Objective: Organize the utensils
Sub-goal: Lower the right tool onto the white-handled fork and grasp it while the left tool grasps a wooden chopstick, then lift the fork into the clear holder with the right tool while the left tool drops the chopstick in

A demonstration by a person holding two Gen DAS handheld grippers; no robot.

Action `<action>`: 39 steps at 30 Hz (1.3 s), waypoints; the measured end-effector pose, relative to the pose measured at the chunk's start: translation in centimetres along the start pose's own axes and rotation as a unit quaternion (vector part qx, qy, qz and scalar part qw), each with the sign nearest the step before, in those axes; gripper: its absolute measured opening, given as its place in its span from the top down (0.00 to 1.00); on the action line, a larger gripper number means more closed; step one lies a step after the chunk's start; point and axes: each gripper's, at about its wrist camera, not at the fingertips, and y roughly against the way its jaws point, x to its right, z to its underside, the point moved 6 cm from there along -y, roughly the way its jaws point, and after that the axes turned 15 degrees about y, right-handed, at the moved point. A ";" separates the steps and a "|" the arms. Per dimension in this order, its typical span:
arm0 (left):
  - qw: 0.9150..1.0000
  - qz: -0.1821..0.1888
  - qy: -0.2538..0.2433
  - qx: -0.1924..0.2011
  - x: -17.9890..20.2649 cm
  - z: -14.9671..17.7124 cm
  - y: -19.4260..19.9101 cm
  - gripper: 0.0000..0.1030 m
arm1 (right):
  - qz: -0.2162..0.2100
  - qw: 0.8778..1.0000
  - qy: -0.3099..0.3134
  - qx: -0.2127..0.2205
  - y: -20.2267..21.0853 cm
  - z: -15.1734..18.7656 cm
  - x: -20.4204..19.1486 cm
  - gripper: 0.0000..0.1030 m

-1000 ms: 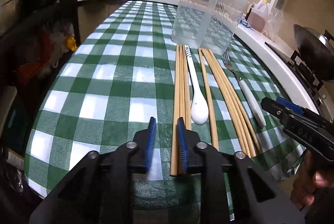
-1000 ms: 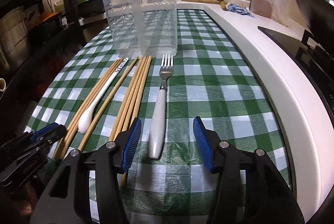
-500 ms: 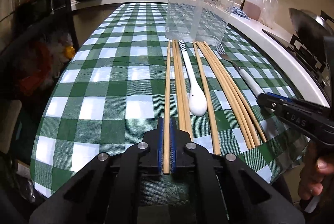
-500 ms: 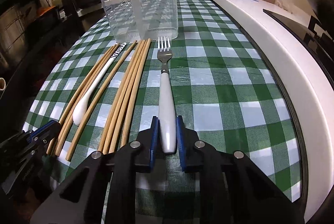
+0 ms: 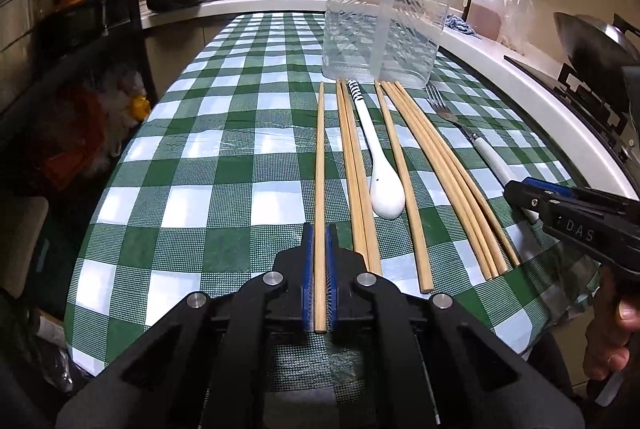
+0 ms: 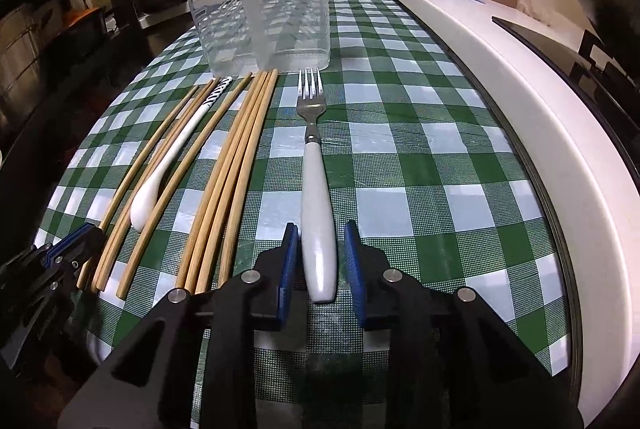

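Your left gripper [image 5: 319, 261] clamps one chopstick [image 5: 319, 165]; your right gripper [image 6: 321, 261], fingers just reopened slightly, straddles the fork [image 6: 316, 205] handle ungripped, so squeeze, then lift both toward the clear holder [image 6: 260, 1].

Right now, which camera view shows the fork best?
The right wrist view: the fork lies whole and centred, its white handle between the right gripper's open jaws. The left wrist view shows it small, at the side, its handle end hidden.

Green-and-white checked cloth [image 5: 240, 157]; tan chopsticks [image 5: 440, 165]; white spoon [image 5: 384, 185], black-striped handle; white-handled fork [image 6: 316, 189]; clear holder [image 5: 384, 29].
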 end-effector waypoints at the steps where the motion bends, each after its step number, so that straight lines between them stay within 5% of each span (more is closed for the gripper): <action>1: 1.000 -0.001 -0.001 0.001 0.0 0.0 0.0 0.94 | 0.001 1.000 0.002 0.000 0.0 0.0 -0.1 0.74; 16: 1.000 0.001 -0.005 0.004 0.2 -0.2 0.4 0.94 | -0.001 1.000 -0.007 0.022 1.1 -0.6 0.4 0.82; 39: 0.991 0.037 -0.029 0.128 2.7 -5.7 8.3 0.94 | 0.034 0.985 -0.004 0.167 9.6 -4.2 2.7 0.83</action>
